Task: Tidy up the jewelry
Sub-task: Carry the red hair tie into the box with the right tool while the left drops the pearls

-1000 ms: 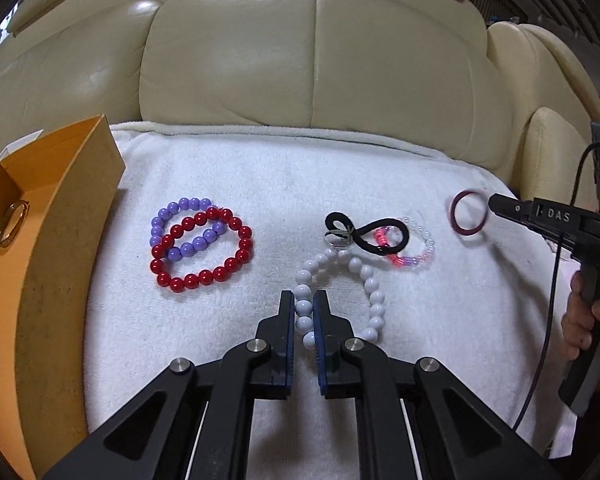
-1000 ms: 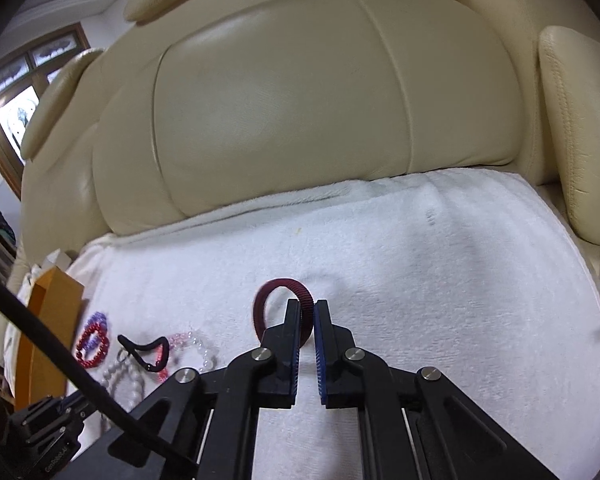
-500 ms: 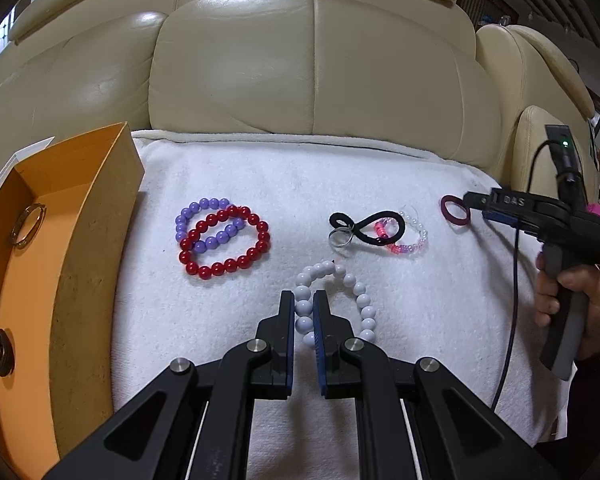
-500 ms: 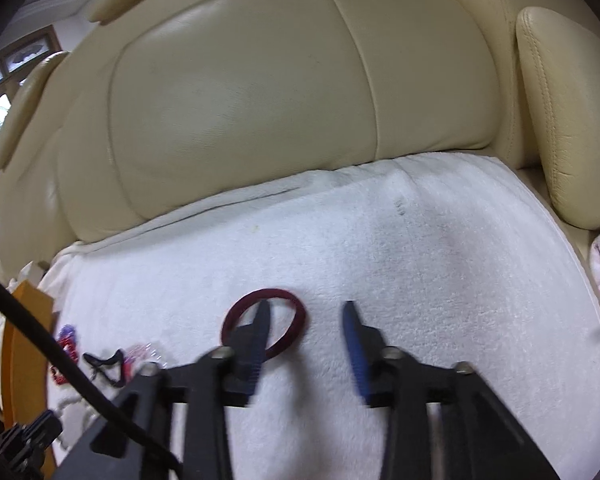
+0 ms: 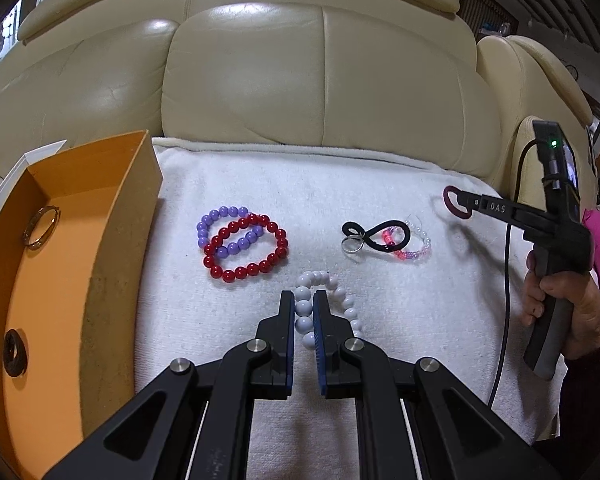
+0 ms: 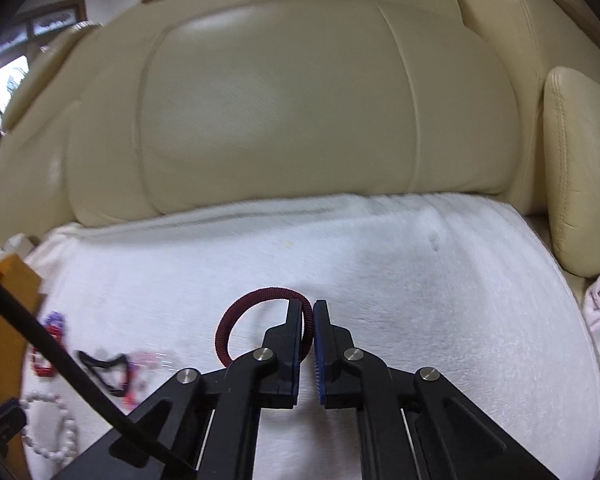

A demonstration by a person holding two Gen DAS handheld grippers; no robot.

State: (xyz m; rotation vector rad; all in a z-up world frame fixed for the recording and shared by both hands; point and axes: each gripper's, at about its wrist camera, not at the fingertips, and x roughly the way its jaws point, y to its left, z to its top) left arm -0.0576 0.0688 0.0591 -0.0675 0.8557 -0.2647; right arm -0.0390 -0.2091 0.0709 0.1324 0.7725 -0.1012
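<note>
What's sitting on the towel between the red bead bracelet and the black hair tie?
Nothing: in the left wrist view, only bare white towel separates the red bead bracelet from the black hair tie.

Between my left jaws sit white beads (image 5: pixel 305 312), ahead lie red (image 5: pixel 246 252) and purple bracelets (image 5: pixel 226 232) on a white towel (image 5: pixel 400 320), left an orange box (image 5: pixel 112 264); my right jaws grip a maroon ribbed band (image 6: pixel 256 320).
</note>
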